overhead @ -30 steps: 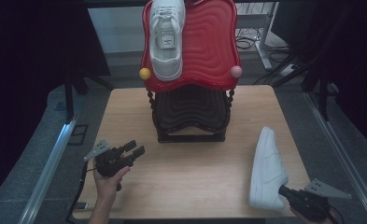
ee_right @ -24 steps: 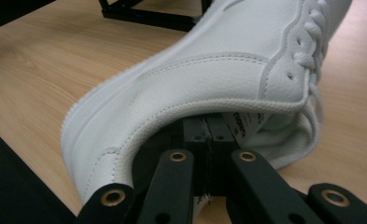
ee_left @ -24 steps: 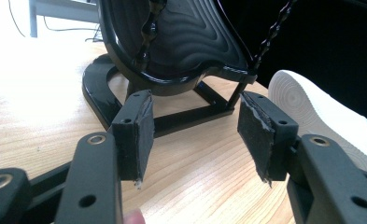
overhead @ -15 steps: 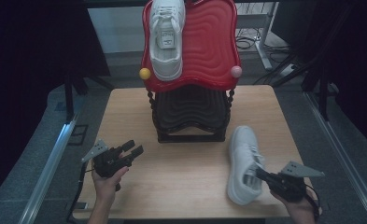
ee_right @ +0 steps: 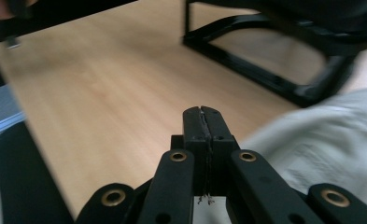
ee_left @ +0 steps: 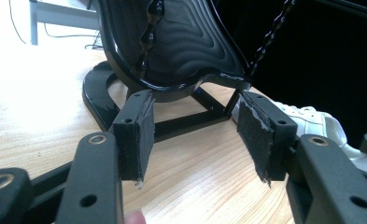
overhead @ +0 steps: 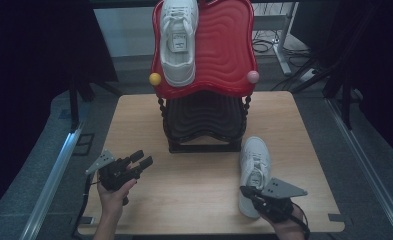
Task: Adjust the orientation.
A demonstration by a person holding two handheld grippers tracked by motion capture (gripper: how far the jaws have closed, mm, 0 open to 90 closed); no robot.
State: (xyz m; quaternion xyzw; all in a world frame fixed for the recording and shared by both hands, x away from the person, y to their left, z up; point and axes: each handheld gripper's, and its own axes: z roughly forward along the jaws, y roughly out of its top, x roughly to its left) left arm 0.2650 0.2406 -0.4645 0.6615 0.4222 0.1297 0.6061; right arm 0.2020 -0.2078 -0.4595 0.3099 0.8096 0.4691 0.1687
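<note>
White leather — the sneaker [overhead: 254, 167] lies on the desk [overhead: 194, 187] beside the black rack [overhead: 204, 125], nudged at its heel by the right claw [overhead: 248, 192], pads pressed together. The left claw [overhead: 143, 160] is held spread, empty. Pushes should be kept low and slow; the near desk edge is close — open room lies leftward.

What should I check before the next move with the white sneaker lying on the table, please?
1. Right claw shut: ok, its pads meet.
2. Right claw really gripping the sneaker on the table: cannot tell; it sits at the heel.
3. Left claw open and empty: ok.
4. Free room on the red shelf beside the other sneaker: ok.
5. Toe of the sneaker on the table apart from the rack's black base: cannot tell, it lies close.
</note>
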